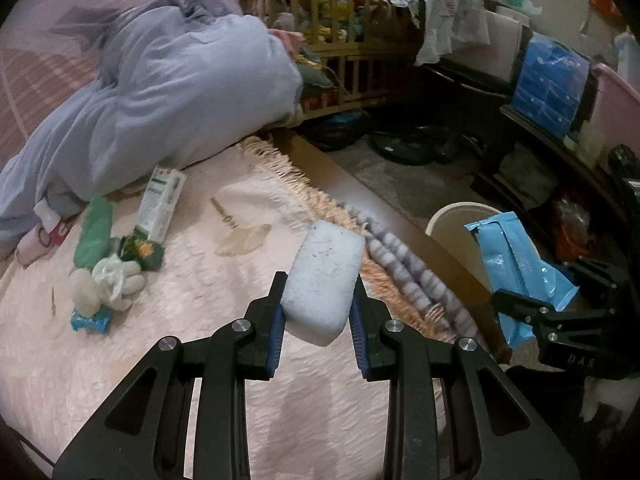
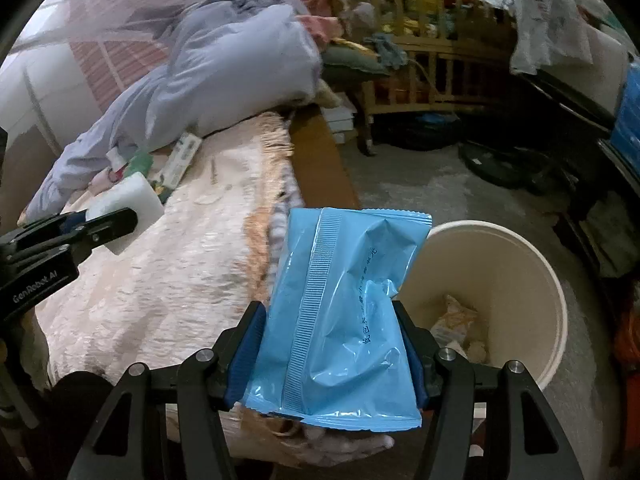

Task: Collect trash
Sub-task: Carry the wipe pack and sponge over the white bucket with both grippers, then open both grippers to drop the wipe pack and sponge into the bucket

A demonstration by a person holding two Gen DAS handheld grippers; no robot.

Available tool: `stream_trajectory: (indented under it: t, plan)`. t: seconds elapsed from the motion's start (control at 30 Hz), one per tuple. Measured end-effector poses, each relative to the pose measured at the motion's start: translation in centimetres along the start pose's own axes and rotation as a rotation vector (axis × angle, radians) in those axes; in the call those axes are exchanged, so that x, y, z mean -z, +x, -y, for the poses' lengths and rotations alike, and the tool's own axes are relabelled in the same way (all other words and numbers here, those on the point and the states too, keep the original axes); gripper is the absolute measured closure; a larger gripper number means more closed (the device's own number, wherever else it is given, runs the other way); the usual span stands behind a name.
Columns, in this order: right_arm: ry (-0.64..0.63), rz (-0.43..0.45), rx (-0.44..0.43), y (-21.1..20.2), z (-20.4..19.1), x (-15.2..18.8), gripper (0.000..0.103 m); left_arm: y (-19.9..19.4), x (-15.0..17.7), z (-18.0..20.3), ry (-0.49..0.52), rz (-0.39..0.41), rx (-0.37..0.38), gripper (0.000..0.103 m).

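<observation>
Two grippers, each loaded. Left wrist view: left gripper [image 1: 318, 314] clamps a white foam block [image 1: 324, 282] over the bed, short of the bin [image 1: 452, 220]. Right wrist view: right gripper [image 2: 334, 354] pinches a blue packet [image 2: 340, 312] beside the bin's [image 2: 556, 300] rim; released here, the slack packet could miss and fall outside.

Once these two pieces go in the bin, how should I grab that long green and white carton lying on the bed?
Grip the green and white carton across its narrow width near the middle, coming from above. It lies flat on the blanket with both long edges exposed; its near end touches a crumpled wrapper, so the midsection looks the clearest.
</observation>
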State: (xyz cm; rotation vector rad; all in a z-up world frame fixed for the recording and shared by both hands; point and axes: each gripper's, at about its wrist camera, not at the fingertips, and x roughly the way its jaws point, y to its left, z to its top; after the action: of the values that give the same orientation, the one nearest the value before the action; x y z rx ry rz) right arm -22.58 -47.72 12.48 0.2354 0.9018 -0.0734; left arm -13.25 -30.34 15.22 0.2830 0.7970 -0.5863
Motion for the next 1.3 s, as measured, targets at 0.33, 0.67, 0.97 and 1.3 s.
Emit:
stream_trajectory:
  t: [0.33,0.67,0.97,1.3]
  plan:
    - [0.08,-0.007,0.041,-0.2,5.0,1.3,0.044,2.5,-1.9,4.4,0.055,-0.042,0.071,0.077]
    - [0.156,-0.028,0.084,0.5,10.2,2.2,0.044,5.6,-3.9,9.0,0.067,-0.096,0.178,0.077]
    - [0.199,-0.03,0.103,1.4,13.0,2.2,0.043,8.5,-5.2,12.3,0.033,-0.142,0.264,0.077]
    - [0.259,-0.032,0.141,2.9,15.5,2.3,0.037,11.2,-6.1,14.1,-0.025,-0.164,0.361,0.065]
